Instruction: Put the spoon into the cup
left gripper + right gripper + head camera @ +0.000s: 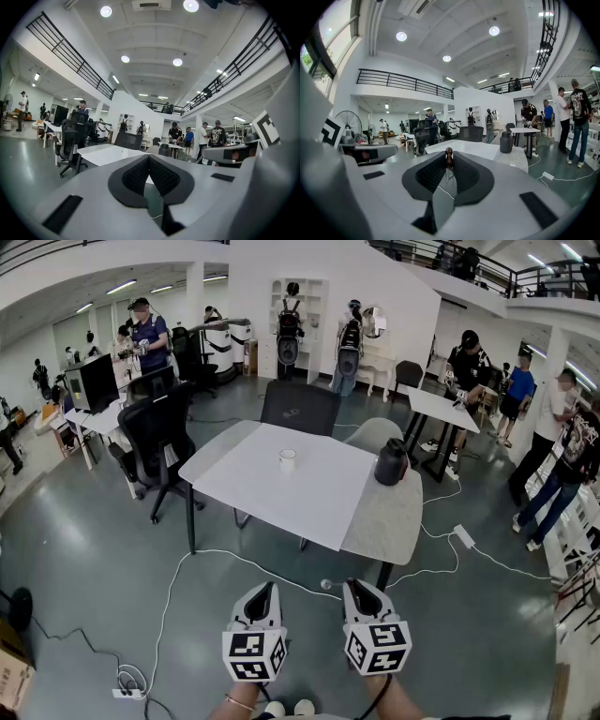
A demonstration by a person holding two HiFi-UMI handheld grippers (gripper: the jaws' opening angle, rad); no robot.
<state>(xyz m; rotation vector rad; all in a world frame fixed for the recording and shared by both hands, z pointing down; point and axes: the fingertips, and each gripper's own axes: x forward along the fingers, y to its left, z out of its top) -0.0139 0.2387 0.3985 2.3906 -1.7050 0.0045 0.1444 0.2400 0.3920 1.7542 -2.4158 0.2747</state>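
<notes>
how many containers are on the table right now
2: a small white cup near the middle of the white sheet, and a dark grey lidded jug near the right edge of the grey table. Nothing seems to hide another.

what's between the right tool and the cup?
Head view: from the right tool, grey floor crossed by a white cable, then bare white tabletop up to the cup.

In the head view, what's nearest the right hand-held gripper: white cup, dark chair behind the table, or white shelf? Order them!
1. White cup, on the table ahead of the right hand-held gripper.
2. Dark chair, behind the table's far side.
3. White shelf, against the far wall.
</notes>
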